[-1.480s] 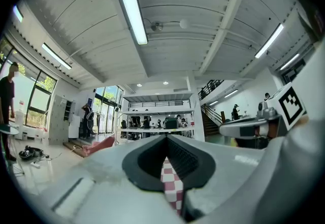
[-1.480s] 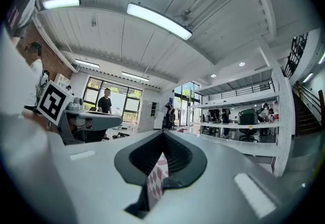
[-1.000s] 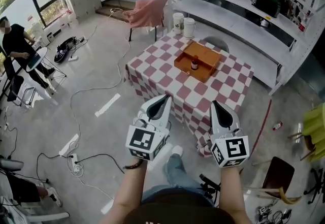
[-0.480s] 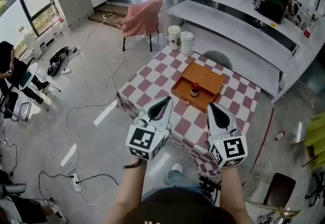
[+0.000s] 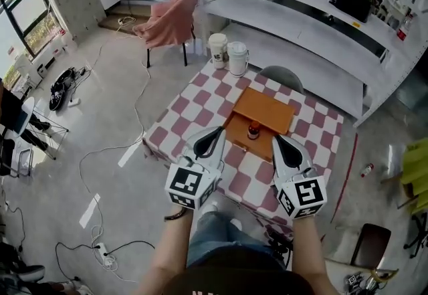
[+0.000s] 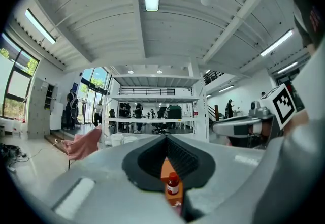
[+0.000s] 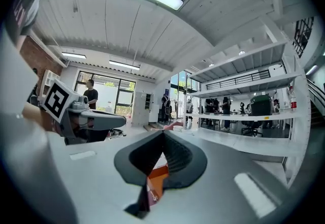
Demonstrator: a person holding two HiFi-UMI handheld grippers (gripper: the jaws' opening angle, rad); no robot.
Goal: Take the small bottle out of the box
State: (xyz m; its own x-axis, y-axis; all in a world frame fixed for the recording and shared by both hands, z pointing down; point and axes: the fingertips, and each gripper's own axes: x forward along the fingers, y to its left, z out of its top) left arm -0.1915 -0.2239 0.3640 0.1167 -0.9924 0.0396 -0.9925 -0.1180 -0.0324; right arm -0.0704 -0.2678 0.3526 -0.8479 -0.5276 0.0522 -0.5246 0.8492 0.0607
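Small bottle point(image 5: 254, 131) stands in orange box point(image 5: 269, 109); white buckets point(image 5: 218, 51) beyond.

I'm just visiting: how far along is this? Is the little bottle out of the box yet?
Done: nothing yet; the small brown red-capped bottle stands inside the open orange box on the red-and-white checked table. In hand: the left gripper and right gripper hover short of the box, jaws together, empty. To do: reach in, grip the bottle, lift it out.
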